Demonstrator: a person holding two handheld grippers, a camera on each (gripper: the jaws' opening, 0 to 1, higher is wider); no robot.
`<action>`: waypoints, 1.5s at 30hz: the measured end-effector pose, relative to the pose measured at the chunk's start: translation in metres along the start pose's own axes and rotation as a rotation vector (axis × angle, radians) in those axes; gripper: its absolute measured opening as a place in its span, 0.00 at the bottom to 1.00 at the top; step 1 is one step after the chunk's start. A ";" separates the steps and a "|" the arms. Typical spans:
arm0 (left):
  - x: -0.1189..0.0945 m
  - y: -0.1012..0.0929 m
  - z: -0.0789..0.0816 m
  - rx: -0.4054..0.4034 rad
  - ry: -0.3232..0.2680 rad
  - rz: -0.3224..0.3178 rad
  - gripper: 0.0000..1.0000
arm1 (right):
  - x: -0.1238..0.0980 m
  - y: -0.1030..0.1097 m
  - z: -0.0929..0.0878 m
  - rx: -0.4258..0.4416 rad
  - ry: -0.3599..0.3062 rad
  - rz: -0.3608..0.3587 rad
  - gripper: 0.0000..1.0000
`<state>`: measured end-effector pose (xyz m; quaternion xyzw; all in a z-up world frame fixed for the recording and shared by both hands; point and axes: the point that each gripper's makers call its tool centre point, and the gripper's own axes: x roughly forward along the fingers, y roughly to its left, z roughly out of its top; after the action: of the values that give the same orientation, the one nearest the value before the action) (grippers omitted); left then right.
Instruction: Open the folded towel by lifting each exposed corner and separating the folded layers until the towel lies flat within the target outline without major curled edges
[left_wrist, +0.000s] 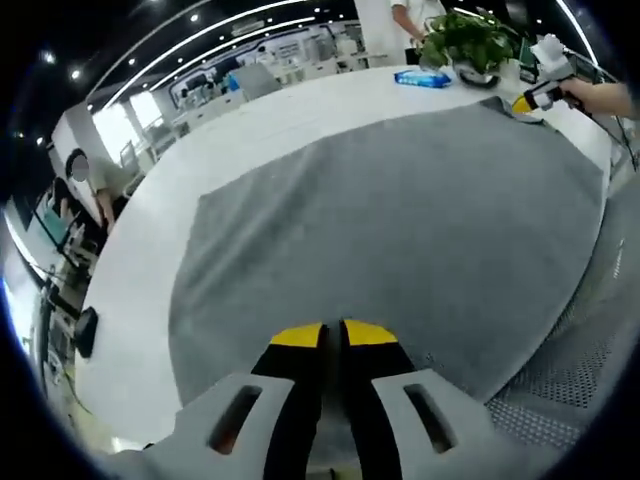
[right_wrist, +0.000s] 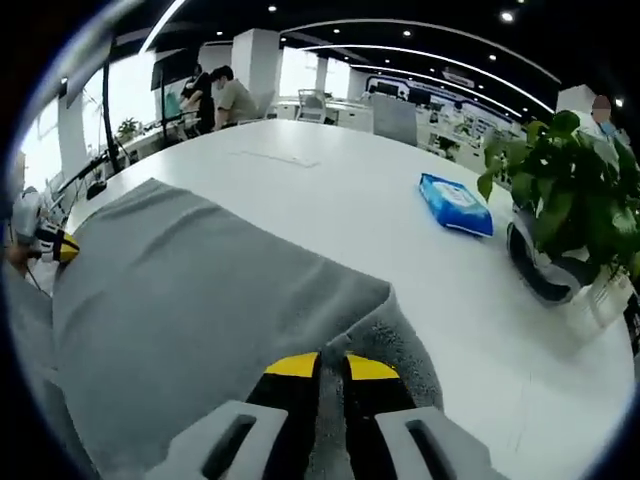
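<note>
I see the grey towel (left_wrist: 400, 250) spread wide over the white counter (left_wrist: 250, 130). My left tool (left_wrist: 333, 335) has its jaws pressed together on the towel's near edge, and my right tool (right_wrist: 331, 367) is clamped on a raised corner at the other side. A blue packet (right_wrist: 456, 203) lies beside a potted plant (right_wrist: 560, 190); I cannot read its print.

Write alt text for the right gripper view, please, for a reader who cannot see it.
The right gripper, its yellow-tipped jaws closed on a corner of the grey towel, holds it over a white table. The other gripper grips the towel's far left edge. A blue packet and a potted plant sit to the right.
</note>
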<state>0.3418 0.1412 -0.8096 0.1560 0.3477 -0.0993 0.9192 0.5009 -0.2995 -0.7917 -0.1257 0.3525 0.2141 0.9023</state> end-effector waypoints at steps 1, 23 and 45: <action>0.000 -0.001 -0.001 -0.010 0.002 0.001 0.04 | 0.003 -0.004 0.000 0.006 0.001 -0.016 0.07; 0.003 -0.002 -0.004 0.021 0.004 0.019 0.01 | -0.016 -0.043 0.018 -0.005 -0.031 -0.064 0.00; 0.002 -0.001 -0.003 -0.011 0.011 0.009 0.01 | 0.041 -0.149 -0.004 0.014 0.127 -0.174 0.00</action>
<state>0.3411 0.1408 -0.8139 0.1529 0.3528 -0.0925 0.9185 0.5964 -0.4200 -0.8111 -0.1631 0.3982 0.1241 0.8941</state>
